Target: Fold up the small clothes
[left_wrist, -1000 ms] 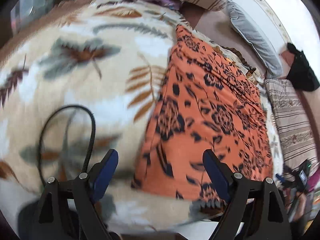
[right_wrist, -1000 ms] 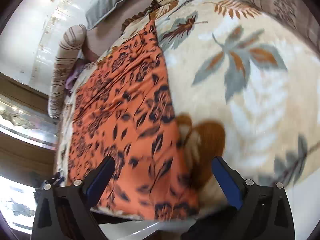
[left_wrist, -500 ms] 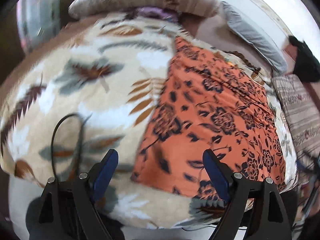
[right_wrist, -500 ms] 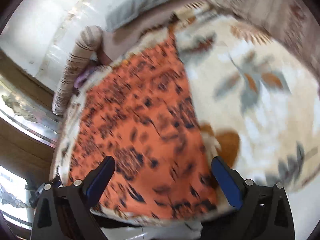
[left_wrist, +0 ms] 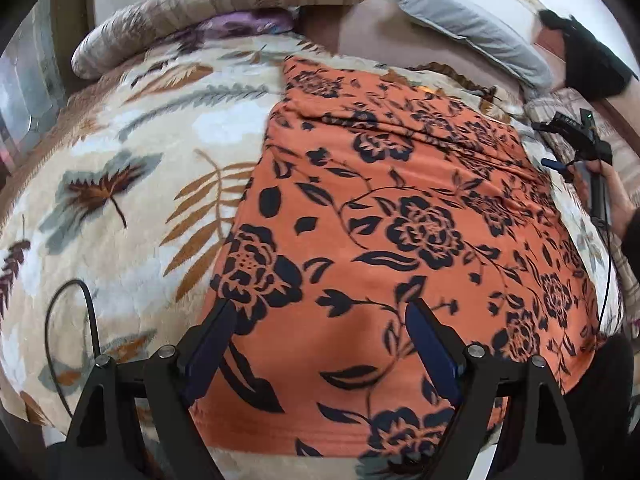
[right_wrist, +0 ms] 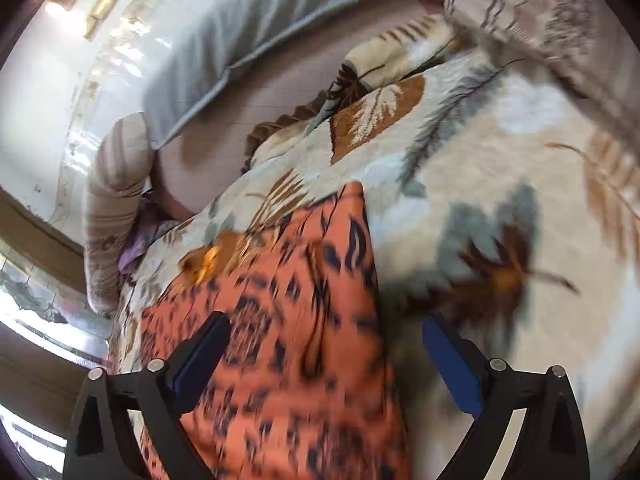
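Note:
An orange garment with a black flower print lies spread flat on a cream leaf-patterned blanket. My left gripper is open and empty, just above the garment's near hem by its left corner. In the right wrist view the garment is blurred; my right gripper is open and empty above its far end, with the garment's right edge between the jaws. The right gripper also shows at the left wrist view's right edge, held in a hand.
A black cable loops on the blanket at the left. A grey pillow and striped bolsters line the far side. A black object sits at the far right. A wall lies beyond the bed.
My left gripper has moved right and forward over the garment's near hem. My right gripper has travelled up along the garment's right edge towards its far corner. Both stayed open.

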Demonstrator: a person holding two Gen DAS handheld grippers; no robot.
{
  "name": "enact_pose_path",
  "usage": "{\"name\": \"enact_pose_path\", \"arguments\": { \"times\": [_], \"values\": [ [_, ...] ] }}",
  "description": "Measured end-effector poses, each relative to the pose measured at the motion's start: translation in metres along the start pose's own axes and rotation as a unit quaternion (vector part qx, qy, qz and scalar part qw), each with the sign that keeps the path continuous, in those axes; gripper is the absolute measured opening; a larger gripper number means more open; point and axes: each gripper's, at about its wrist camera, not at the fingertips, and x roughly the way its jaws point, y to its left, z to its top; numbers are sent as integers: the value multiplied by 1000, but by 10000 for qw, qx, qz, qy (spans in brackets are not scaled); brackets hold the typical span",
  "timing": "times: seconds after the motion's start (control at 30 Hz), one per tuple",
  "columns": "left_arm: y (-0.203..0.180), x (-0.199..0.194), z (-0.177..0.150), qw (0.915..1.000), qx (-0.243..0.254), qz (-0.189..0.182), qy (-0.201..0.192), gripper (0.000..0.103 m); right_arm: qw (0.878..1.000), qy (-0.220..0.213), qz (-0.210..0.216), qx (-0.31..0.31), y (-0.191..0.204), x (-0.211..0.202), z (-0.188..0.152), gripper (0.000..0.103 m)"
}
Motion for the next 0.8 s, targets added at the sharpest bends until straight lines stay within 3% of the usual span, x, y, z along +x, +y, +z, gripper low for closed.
{"name": "enact_pose_path", "arguments": {
  "times": [0.07,0.1,0.13,0.17,0.2,0.27,0.33,0.4,0.47,0.5,0.53,0.63,0.8],
  "values": [
    [9,7,4,9998,-190,-60,32,87,9999,117,7,-83,3,19,10,87],
    [12,10,6,9996,-260,-86,39,87,9995,260,-31,-149,5,33,15,75],
    [13,12,6,9995,-298,-104,45,87,9993,337,-81,-170,4,40,18,41],
    [15,15,9,9993,-334,-130,62,87,9986,361,-370,-139,0,47,23,21],
    [16,16,10,9993,-344,-140,66,87,9984,158,-543,81,-11,44,28,16],
    [17,15,15,9993,-341,-178,20,87,9970,-124,-622,442,-25,37,33,16],
    [17,15,26,9995,-242,-183,-55,87,9970,-131,-722,239,-20,32,30,17],
    [20,16,42,9994,-246,-226,-134,87,9943,-473,-954,-48,-6,15,24,22],
    [25,17,66,9988,-291,-305,-254,87,9931,-762,-871,-170,8,-3,11,60],
    [27,18,80,9984,-321,-312,-343,87,9944,-870,-556,-222,19,-14,0,87],
    [29,20,95,9979,-350,-321,-437,87,9950,-930,-217,-300,28,-20,-10,88],
    [38,43,151,9960,-573,-450,-521,87,9932,-527,709,-764,58,-22,-53,88],
    [48,115,229,9955,-798,-461,-241,87,9885,-427,573,-1333,65,-3,-107,88]
  ]
}}
